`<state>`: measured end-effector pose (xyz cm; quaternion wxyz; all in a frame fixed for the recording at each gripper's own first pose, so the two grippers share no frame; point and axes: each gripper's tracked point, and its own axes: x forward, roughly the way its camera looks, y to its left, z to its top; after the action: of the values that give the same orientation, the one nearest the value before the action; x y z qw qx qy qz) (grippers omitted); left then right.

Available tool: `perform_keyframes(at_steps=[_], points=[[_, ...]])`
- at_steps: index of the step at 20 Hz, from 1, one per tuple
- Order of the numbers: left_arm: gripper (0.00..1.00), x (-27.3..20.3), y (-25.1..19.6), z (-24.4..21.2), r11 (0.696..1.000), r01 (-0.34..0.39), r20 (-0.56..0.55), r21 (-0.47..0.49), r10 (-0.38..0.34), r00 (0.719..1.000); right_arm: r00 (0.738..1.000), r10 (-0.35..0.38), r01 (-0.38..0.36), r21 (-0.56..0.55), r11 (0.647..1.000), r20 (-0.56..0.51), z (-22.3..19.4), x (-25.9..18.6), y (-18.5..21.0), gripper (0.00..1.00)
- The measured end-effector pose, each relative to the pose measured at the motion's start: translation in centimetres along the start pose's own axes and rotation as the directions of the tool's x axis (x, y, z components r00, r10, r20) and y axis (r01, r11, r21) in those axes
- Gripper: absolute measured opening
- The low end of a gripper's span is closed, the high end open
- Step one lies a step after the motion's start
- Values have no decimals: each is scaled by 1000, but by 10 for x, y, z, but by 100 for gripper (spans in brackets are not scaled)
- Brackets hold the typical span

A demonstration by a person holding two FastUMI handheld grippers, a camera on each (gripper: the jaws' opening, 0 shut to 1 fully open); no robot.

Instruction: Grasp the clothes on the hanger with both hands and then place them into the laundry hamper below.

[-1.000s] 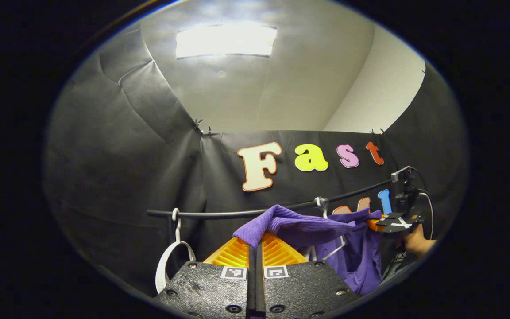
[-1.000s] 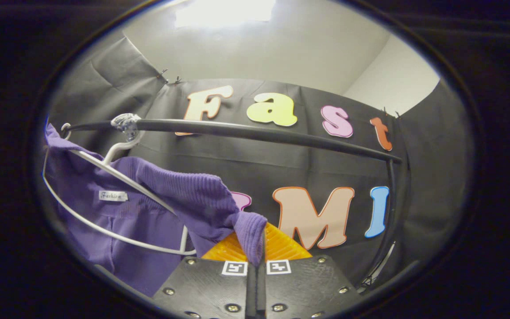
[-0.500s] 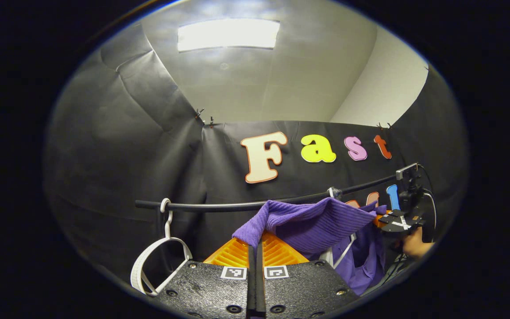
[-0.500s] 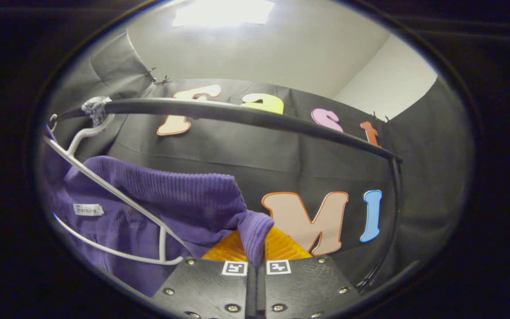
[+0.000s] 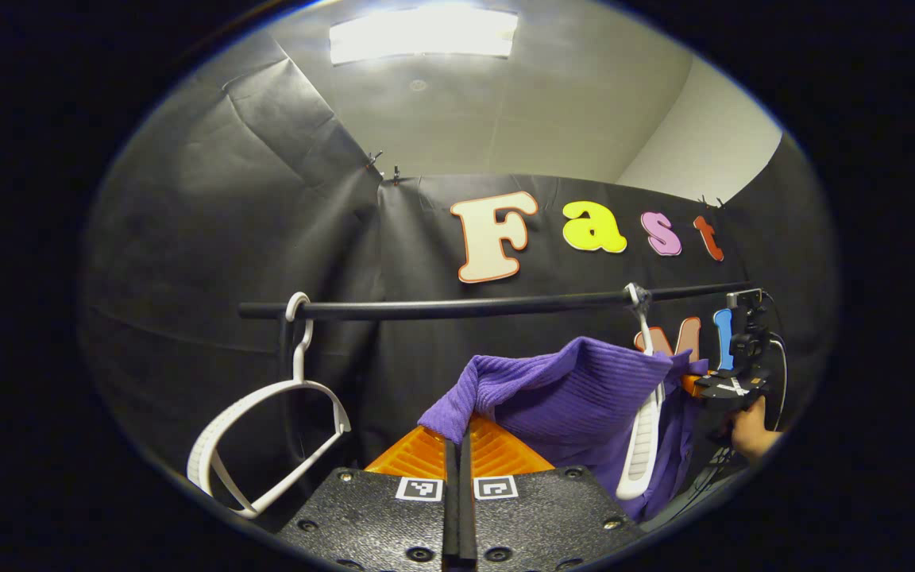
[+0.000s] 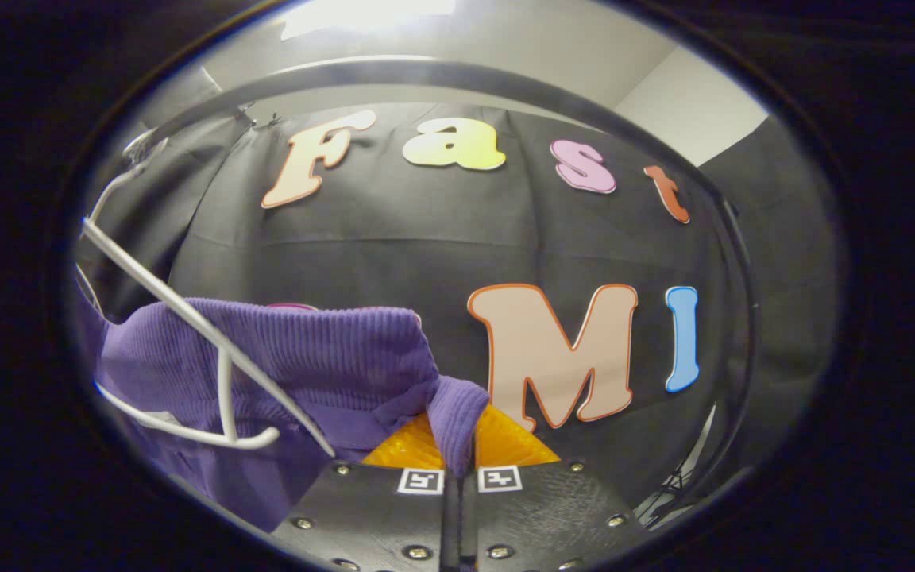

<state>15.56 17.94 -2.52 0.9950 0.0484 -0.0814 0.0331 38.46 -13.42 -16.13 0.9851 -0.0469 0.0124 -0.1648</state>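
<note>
Here, in the left gripper view, I am holding the left gripper [image 5: 457, 445] with its fingers pressed together on one corner of the purple garment [image 5: 577, 393], which is draping over a white hanger [image 5: 642, 429] hooked on the black rail [image 5: 457, 307]; a second, bare white hanger [image 5: 267, 437] is hanging near the rail's other end. In the right gripper view, I am keeping the right gripper [image 6: 459, 449] clamped on another fold of the same garment [image 6: 306, 349], beside the hanger's white arm [image 6: 203, 334], below the rail [image 6: 426, 73]. Farther off in the left gripper view, a hand [image 5: 751, 433] is gripping the right gripper [image 5: 731, 387] at the garment's far edge.
</note>
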Motion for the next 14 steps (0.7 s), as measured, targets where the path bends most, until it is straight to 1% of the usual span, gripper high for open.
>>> perform_keyframes(at_steps=[3,5,7,10,12,14], points=[[0,5,0,-27,999,-2,-44,-49,-1,999,997,26,-24,32,999,-69,-37,4,11,2],[0,9,-6,-52,996,8,-90,-88,-16,996,992,53,-47,49,998,-118,-63,3,20,2],[0,8,-10,-80,996,11,-142,-92,-24,990,988,61,-54,54,997,-143,-82,0,29,1],[0,2,-9,-106,998,-8,-176,-67,-4,984,984,78,-69,64,996,-161,-101,-16,38,2],[0,-3,-10,-118,996,-7,-193,-86,-10,981,982,93,-79,87,993,-164,-106,-29,41,2],[0,-11,-13,-122,995,-2,-197,-100,-18,980,978,122,-98,139,985,-172,-111,-44,46,0]])
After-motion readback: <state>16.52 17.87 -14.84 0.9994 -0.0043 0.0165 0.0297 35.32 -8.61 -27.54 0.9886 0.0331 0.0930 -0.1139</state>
